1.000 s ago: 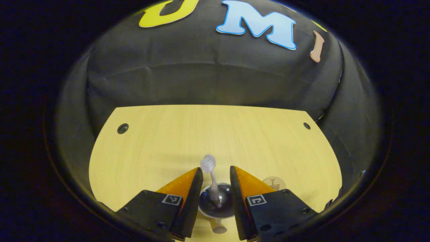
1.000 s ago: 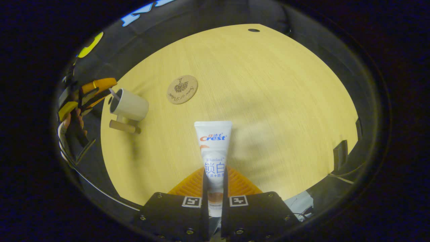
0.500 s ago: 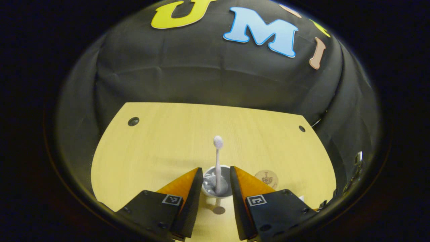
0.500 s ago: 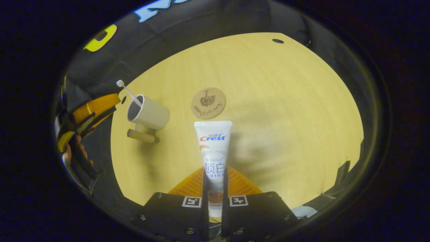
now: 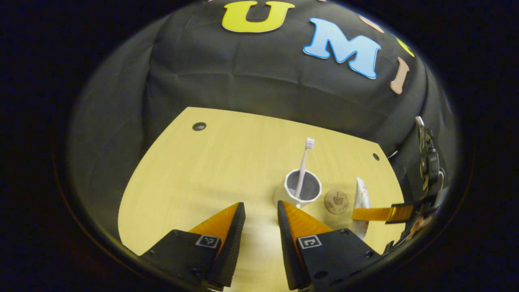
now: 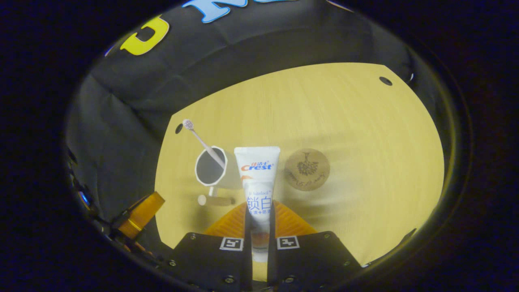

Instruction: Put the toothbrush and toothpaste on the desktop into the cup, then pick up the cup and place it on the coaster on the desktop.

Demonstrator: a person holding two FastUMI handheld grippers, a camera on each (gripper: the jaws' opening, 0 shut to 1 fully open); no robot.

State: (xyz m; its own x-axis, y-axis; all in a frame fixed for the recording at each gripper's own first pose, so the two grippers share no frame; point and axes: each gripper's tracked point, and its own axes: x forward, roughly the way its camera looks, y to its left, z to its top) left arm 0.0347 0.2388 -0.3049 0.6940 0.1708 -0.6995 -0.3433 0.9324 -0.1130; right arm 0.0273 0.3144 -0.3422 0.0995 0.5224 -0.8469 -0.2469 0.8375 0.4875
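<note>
A white cup point(image 5: 302, 189) stands on the wooden desktop point(image 5: 227, 162) with a pale toothbrush point(image 5: 303, 168) leaning upright in it. My left gripper point(image 5: 261, 221) is open and empty, drawn back to the near left of the cup. The round wooden coaster point(image 5: 336, 201) lies just right of the cup. In the right gripper view, my right gripper point(image 6: 259, 221) is shut on the white toothpaste tube point(image 6: 258, 186), held above the desktop point(image 6: 324, 117) between the cup point(image 6: 211, 170) and the coaster point(image 6: 307, 169). The toothbrush point(image 6: 200, 140) sticks out of the cup. The cup's wooden handle point(image 6: 215, 200) points toward me.
The right gripper with the tube point(image 5: 361, 202) shows at the right edge of the left gripper view. An orange finger of the left gripper point(image 6: 140, 215) shows low at the left of the right gripper view. Dark holes point(image 5: 199, 126) mark the desktop's far corners.
My left gripper has let go of the toothbrush in the cup and pulled back and to the left. My right gripper has carried the toothpaste leftward, closer to the cup.
</note>
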